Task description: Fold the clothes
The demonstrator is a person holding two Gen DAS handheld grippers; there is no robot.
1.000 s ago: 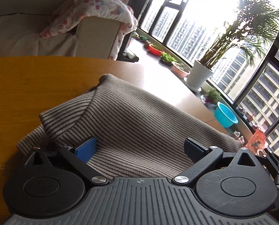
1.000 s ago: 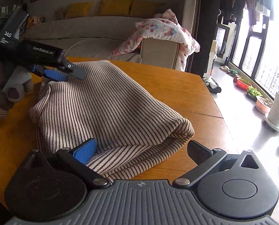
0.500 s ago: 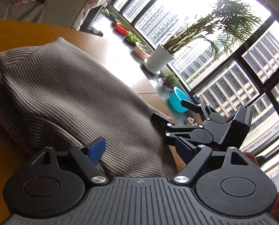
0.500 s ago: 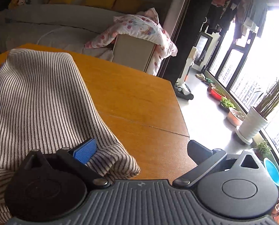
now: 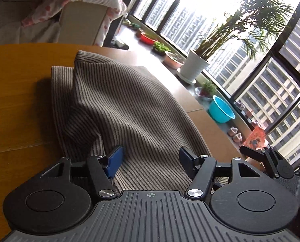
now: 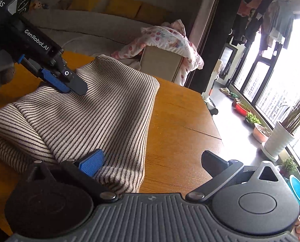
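A brown-and-cream striped knit garment (image 5: 125,104) lies folded over itself on the wooden table (image 5: 19,104); it also shows in the right wrist view (image 6: 97,117). My left gripper (image 5: 151,158) is open, its blue pads low over the garment's near edge. In the right wrist view the left gripper (image 6: 69,81) rests over the garment's far left part. My right gripper (image 6: 154,161) is open, its left pad on the garment's near corner, its right finger over bare table (image 6: 180,137). The right gripper's fingers (image 5: 256,156) show at the left wrist view's right edge.
A sofa with a floral blanket (image 6: 166,40) stands behind the table. A white potted plant (image 5: 194,68), small pots and a turquoise basin (image 5: 220,111) line the window sill on the right. The table's right edge drops to the floor (image 6: 226,100).
Both grippers have swung back over the garment. The garment's top layer now lies folded over and bunched higher. The left gripper's jaws stand narrower than before but still open.
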